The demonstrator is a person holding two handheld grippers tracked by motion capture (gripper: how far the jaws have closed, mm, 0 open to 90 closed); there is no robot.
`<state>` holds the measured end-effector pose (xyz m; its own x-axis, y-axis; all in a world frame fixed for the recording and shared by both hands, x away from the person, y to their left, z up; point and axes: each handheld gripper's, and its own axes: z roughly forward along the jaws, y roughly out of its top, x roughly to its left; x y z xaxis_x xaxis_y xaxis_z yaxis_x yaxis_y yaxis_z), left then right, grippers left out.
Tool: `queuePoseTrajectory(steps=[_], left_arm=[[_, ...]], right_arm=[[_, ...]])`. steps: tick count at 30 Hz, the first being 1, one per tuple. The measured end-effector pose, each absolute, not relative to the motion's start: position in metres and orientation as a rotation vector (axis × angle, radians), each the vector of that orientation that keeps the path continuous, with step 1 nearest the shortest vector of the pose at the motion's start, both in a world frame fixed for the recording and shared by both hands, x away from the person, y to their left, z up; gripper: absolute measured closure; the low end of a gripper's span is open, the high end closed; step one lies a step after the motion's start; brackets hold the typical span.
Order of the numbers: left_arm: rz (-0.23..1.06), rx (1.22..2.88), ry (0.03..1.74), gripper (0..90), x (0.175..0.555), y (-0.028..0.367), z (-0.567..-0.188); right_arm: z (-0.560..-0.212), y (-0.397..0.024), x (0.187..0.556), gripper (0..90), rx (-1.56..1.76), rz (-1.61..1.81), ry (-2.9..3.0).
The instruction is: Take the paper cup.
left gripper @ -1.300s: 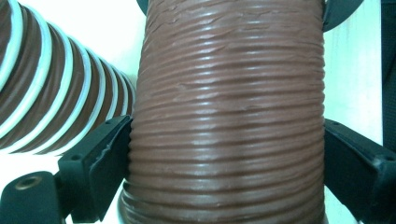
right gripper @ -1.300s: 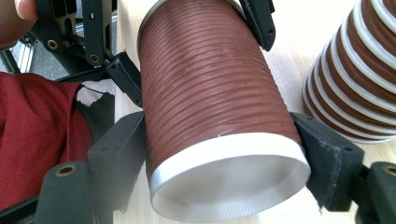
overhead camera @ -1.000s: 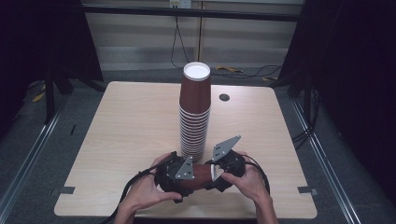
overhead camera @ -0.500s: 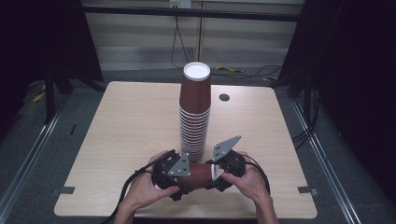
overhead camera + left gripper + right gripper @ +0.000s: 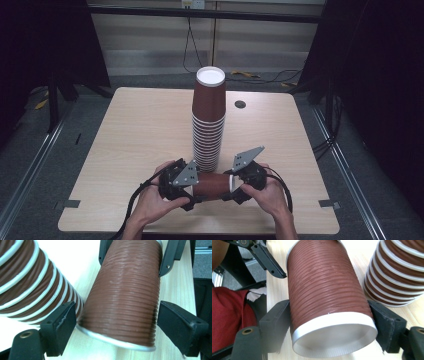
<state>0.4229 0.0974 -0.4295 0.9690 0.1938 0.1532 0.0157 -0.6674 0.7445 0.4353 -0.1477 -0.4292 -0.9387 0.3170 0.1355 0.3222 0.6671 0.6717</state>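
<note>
We see a single brown ribbed cup [image 5: 212,184] lying on its side on the table [image 5: 125,145], just in front of the foot of the tall stack [image 5: 209,120] of like cups, close to the table's near edge. The left gripper [image 5: 194,186] is at the cup's base end, left of the stack's foot; in the left gripper view its jaws have just been closing around the base of the cup [image 5: 125,297], one pad at the cup's side, the other still a little off it, so we read it as not yet gripping. The right gripper [image 5: 234,184] is at the cup's white-rimmed mouth, right of the stack's foot; in the right gripper view both pads press the cup [image 5: 327,297] just behind its rim, clamped on it. The stack [image 5: 397,272] stands just beside the lying cup; whether they touch we cannot tell.
</note>
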Motion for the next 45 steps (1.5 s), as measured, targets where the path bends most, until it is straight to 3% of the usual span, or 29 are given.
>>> queuePoseTrajectory(steps=[12, 45], left_arm=[[0.291, 2.211, 0.240, 15.7, 0.424, 0.108, -0.432], [0.286, 2.163, 0.295, 15.7, 0.428, 0.117, -0.434]], right_arm=[[-0.441, -0.159, 0.433, 22.7, -0.660, -1.229, -2.826], [-0.455, -0.172, 0.419, 22.6, -0.744, -1.593, -2.743]])
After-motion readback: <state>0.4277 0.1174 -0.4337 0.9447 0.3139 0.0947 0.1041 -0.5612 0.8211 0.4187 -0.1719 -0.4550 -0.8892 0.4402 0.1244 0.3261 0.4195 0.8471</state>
